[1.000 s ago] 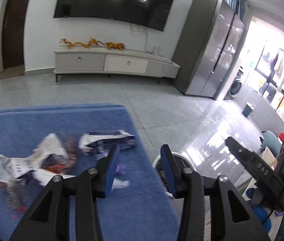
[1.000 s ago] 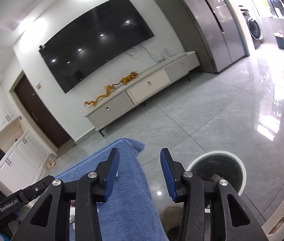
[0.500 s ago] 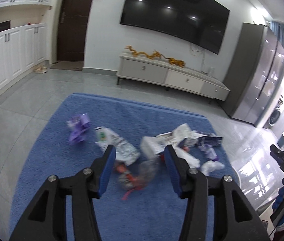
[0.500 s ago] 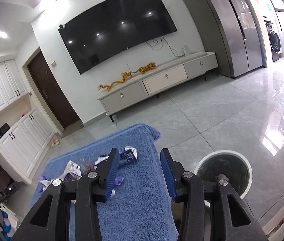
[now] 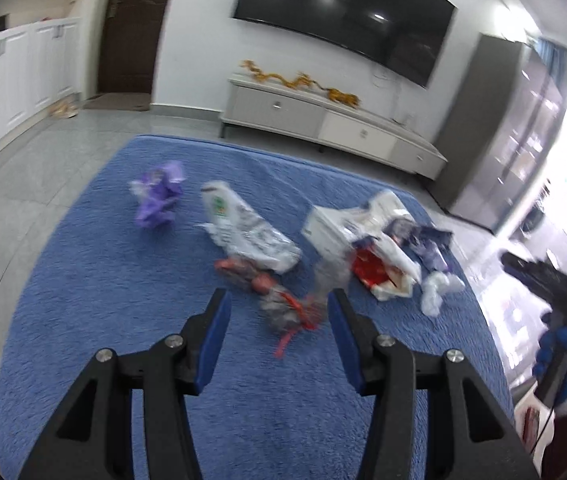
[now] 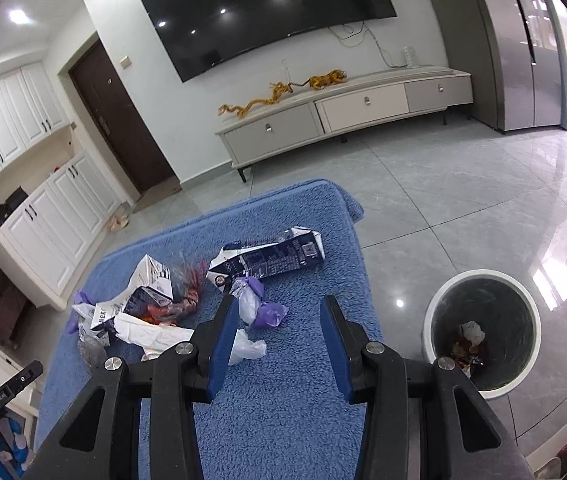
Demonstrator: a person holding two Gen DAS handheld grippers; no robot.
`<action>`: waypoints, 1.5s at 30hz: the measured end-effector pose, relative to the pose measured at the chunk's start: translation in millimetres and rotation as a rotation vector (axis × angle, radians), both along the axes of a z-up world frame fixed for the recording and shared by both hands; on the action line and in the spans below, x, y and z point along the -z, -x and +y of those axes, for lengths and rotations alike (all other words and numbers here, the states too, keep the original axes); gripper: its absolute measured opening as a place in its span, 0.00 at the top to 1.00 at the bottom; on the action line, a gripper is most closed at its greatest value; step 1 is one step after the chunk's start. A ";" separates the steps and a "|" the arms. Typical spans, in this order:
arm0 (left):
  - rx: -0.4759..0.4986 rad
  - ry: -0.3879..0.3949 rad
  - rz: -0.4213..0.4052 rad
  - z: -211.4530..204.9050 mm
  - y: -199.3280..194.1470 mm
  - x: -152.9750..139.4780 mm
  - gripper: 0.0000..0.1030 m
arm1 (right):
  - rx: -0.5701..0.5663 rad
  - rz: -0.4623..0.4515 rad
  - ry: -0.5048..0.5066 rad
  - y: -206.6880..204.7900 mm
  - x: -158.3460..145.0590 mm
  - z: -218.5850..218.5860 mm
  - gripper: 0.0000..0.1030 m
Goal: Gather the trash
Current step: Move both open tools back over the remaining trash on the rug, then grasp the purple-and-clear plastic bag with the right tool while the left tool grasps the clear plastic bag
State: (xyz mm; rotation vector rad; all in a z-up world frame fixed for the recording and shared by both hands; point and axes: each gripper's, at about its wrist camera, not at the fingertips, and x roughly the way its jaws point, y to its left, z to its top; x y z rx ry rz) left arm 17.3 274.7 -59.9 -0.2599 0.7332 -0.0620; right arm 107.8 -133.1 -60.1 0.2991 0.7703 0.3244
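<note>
Several pieces of trash lie on a blue towel-covered table (image 5: pixel 123 264): a purple wrapper (image 5: pixel 158 196), a white printed bag (image 5: pixel 245 236), a clear wrapper with red string (image 5: pixel 285 312), a crushed white carton (image 5: pixel 347 224). My left gripper (image 5: pixel 277 312) is open, just above and in front of the clear wrapper. My right gripper (image 6: pixel 279 316) is open and empty above the table (image 6: pixel 283 400), near a white plastic scrap (image 6: pixel 249 348) and a flattened dark carton (image 6: pixel 271 260). A white-rimmed bin (image 6: pixel 483 332) with some trash stands on the floor to the right.
A low TV cabinet (image 6: pixel 343 120) stands along the far wall under a large TV (image 6: pixel 267 12). White cupboards (image 6: pixel 23 184) line the left side. A grey fridge (image 6: pixel 523 40) stands at the right. Grey tiled floor (image 6: pixel 443 200) surrounds the table.
The left gripper has swung left and moved closer to the trash pile, now over the clear wrapper. The right gripper has tilted down, bringing the trash and bin into fuller view.
</note>
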 end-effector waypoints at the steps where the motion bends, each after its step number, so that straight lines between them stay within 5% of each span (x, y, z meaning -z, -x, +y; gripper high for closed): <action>1: 0.038 -0.014 -0.001 -9.3 -3.7 3.2 0.53 | -0.011 0.008 0.008 -4.0 3.0 4.7 0.61; 8: 0.158 -0.141 0.037 -55.1 -41.9 23.6 0.53 | -0.102 0.060 0.048 -31.5 22.0 29.8 0.61; 14: 0.149 -0.126 0.079 -55.3 -66.1 40.1 0.54 | -0.184 0.112 0.070 -58.9 38.3 49.8 0.57; 21: 0.160 -0.112 0.106 -55.9 -68.0 46.6 0.84 | -0.227 0.167 0.074 -84.9 60.0 64.4 0.57; 26: 0.146 -0.086 0.092 -51.3 -61.5 40.7 0.90 | -0.252 0.191 0.099 -90.9 66.6 71.0 0.59; 28: 0.141 -0.071 0.088 -49.3 -57.6 37.4 0.92 | -0.260 0.198 0.096 -92.0 68.3 71.6 0.69; 45: 0.063 -0.022 0.007 -25.6 12.5 -12.5 0.93 | -0.309 -0.006 -0.064 -30.7 -6.3 59.2 0.74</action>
